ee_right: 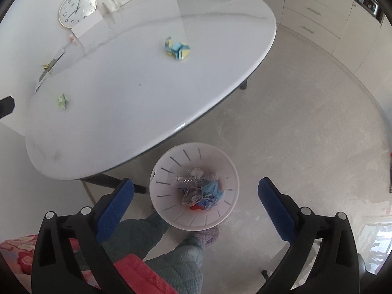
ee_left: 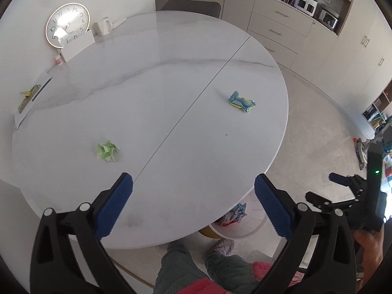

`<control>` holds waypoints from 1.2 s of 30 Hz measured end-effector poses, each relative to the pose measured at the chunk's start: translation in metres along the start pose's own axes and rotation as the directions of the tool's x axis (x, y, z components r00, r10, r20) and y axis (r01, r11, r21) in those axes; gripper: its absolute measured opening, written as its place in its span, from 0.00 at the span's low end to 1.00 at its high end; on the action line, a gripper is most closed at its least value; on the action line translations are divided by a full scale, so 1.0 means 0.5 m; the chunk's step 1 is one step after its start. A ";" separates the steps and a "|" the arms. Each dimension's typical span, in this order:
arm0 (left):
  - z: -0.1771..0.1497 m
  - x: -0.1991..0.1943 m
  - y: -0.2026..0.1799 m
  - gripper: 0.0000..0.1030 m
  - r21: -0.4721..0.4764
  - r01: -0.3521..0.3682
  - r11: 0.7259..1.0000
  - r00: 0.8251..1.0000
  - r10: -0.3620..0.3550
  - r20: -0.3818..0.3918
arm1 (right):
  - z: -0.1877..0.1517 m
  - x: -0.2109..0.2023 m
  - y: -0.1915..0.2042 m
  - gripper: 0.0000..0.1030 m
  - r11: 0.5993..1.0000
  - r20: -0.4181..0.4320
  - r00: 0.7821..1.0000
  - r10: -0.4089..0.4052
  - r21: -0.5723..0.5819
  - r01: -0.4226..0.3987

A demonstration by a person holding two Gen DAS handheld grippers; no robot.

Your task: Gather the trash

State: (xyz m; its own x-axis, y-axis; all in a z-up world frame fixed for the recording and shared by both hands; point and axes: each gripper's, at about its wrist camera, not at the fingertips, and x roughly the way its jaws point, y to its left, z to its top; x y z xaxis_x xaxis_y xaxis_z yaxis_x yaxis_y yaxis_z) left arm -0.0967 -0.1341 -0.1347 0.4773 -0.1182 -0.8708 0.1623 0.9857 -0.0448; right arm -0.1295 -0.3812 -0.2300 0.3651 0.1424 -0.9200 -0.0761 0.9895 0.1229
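Observation:
A crumpled green paper (ee_left: 107,150) lies on the white oval table (ee_left: 159,73), just ahead and left of my open, empty left gripper (ee_left: 193,183). A crumpled blue and yellow paper (ee_left: 241,101) lies farther right near the table edge. Both show in the right wrist view, the green paper (ee_right: 63,101) and the blue and yellow one (ee_right: 177,49). My right gripper (ee_right: 196,188) is open and empty, held above a white waste bin (ee_right: 159,171) on the floor that holds several crumpled scraps (ee_right: 203,191). The right gripper also shows at the left wrist view's right edge (ee_left: 325,188).
A round clock (ee_left: 67,24), a white box (ee_left: 78,45), a mug (ee_left: 104,25), a small jar (ee_left: 58,60) and papers with clips (ee_left: 31,95) stand along the table's far left. My legs and slippers (ee_right: 205,235) are beside the bin. Cabinets (ee_left: 281,29) line the far wall.

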 end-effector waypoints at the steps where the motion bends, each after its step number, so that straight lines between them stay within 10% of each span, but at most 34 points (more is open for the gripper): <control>1: 0.003 -0.003 0.002 0.92 0.008 -0.009 1.000 1.000 0.009 0.009 | 0.007 -0.020 0.002 0.98 1.000 0.015 1.000 -0.011 -0.001 0.011; 19: -0.010 0.021 0.193 0.92 -0.052 -0.034 0.998 0.998 0.036 0.056 | 0.098 -0.088 0.087 0.98 1.000 0.114 0.993 -0.004 -0.005 0.004; 36: 0.004 0.246 0.358 0.85 -0.042 -0.004 0.999 0.998 0.002 -0.056 | 0.174 -0.028 0.191 0.98 0.998 0.109 0.994 -0.027 0.054 0.021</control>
State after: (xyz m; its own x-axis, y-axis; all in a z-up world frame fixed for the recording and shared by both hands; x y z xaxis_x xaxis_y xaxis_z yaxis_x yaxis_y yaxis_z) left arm -0.0070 0.0274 -0.2489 0.4283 -0.1097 -0.8970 0.1239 0.9904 -0.0620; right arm -0.0612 -0.2865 -0.1733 0.4657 0.1179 -0.8771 -0.0187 0.9922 0.1234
